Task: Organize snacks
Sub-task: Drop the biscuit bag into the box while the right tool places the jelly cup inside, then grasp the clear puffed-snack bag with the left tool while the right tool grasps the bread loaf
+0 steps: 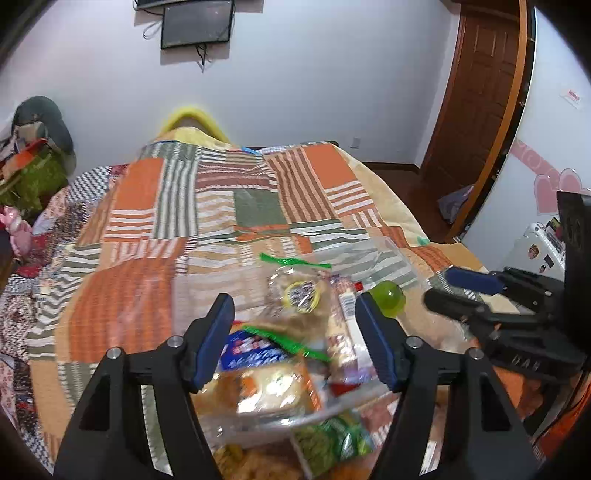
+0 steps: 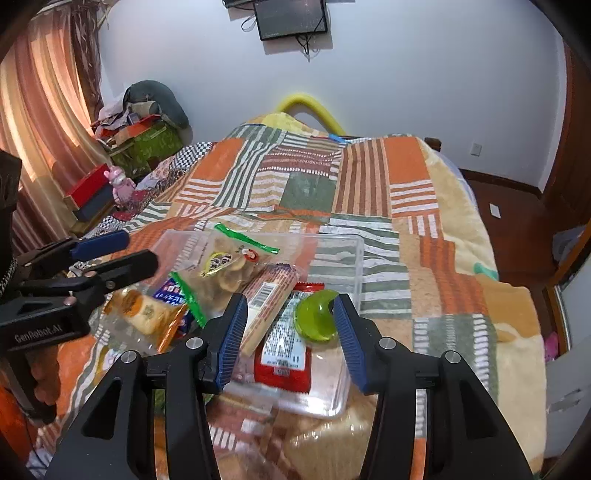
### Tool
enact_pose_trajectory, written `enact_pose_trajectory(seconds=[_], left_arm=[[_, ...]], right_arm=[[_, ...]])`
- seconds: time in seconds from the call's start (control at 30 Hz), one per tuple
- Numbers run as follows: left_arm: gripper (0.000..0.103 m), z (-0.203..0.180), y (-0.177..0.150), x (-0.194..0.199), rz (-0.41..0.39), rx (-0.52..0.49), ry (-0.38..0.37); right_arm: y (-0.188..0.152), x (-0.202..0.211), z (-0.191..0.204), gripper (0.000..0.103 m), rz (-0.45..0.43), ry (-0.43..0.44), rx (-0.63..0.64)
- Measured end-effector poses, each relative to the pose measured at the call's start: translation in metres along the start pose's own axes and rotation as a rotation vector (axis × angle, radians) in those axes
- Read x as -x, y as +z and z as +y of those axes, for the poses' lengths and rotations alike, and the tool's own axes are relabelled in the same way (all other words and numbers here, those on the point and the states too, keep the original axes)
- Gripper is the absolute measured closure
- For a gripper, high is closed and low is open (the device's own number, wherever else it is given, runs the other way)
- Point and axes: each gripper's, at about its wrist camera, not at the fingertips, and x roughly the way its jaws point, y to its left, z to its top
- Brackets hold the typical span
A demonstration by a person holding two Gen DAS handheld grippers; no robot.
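Left wrist view: the left tongs (image 1: pixel 295 341) gape wide, holding nothing, above the blurred snack packets (image 1: pixel 273 373) in the clear tray (image 1: pixel 373 254) on the bed (image 1: pixel 221 206); packet edges smear. Right wrist view: the right tongs (image 2: pixel 291 338) stand wide, empty; the green jelly cup (image 2: pixel 317 319) lies between them, nearer this hand; the long wafer bar (image 2: pixel 267 306) points away, partly hidden.

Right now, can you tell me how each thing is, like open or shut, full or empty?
Left gripper: jaws open, holding nothing.
Right gripper: jaws open, holding nothing.
Clear plastic box: lidless, partly filled with snacks.
Green jelly cup: in the box, tipped over.
Red packet: lying flat in the box, sealed.
Cookie bag: sealed, leaning in the box.
Wall screen: off.
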Motion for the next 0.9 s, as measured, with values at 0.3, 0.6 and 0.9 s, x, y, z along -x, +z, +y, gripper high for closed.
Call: enact_pose_trajectory(seconds=[0.3,0.6,0.9], left_arm=[[0.022,0.023,-0.045,0.032,0.07,-0.003,0.058],[0.022,0.038,-0.102,0.035,0.178,0.017,0.071],[0.022,0.021,-0.137,0.013,0.268,-0.028,0.052]], right_arm=[[-0.024,0.031,0.0,0.052,0.002,-0.015,-0.005],[-0.06,0.032,-0.017,0.042,0.072,-0.055,-0.068],[-0.083,0.001,-0.021,0.027,0.158,-0.07,-0.144]])
